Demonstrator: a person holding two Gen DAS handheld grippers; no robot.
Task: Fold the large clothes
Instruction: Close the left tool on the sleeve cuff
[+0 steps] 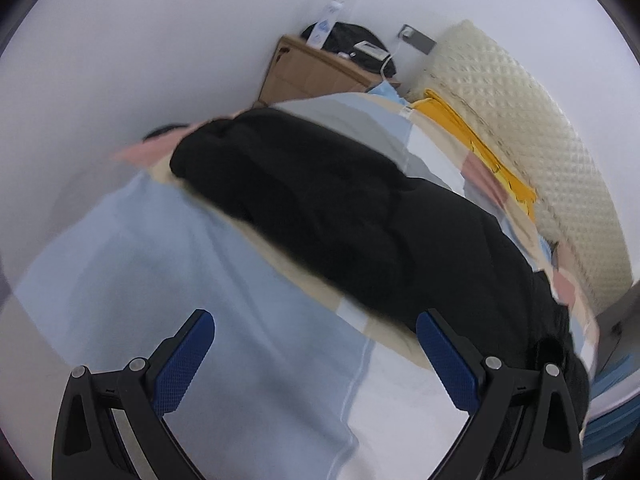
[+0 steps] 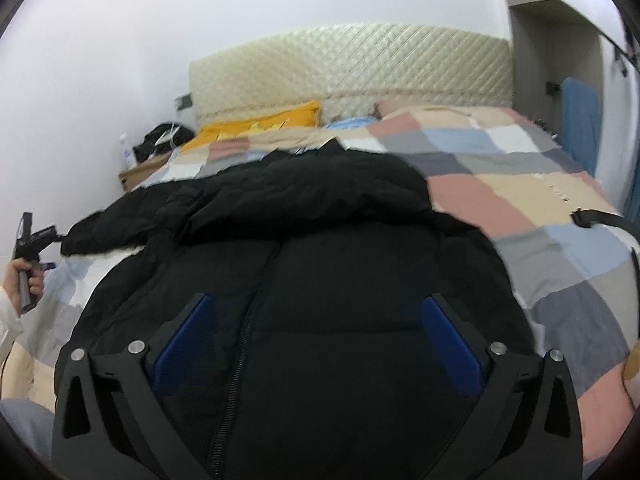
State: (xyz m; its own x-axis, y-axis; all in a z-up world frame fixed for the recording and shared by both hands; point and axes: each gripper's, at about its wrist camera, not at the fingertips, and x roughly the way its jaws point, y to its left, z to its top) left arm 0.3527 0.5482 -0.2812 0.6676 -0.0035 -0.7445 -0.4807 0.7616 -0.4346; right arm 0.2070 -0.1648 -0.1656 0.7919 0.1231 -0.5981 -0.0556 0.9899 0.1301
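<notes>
A black puffer jacket lies spread on the bed, on top of a checked patchwork quilt in blue, grey, pink, beige and white. In the right wrist view its front faces up, the zip running down the middle, and one sleeve stretches out toward the left edge of the bed. The right hand-held gripper hangs over the lower part of the jacket with its blue-padded fingers spread wide and nothing between them. The left hand-held gripper is likewise released, its fingers wide apart above the pale blue and white squares of the quilt, just beside the jacket, whose edge passes behind its right finger. In the right wrist view the left hand shows at the far left, gripping its handle near the sleeve end. At the head of the bed stand a cream quilted headboard and a yellow pillow; a cardboard box with a black bag on it sits beside the bed against the white wall.
</notes>
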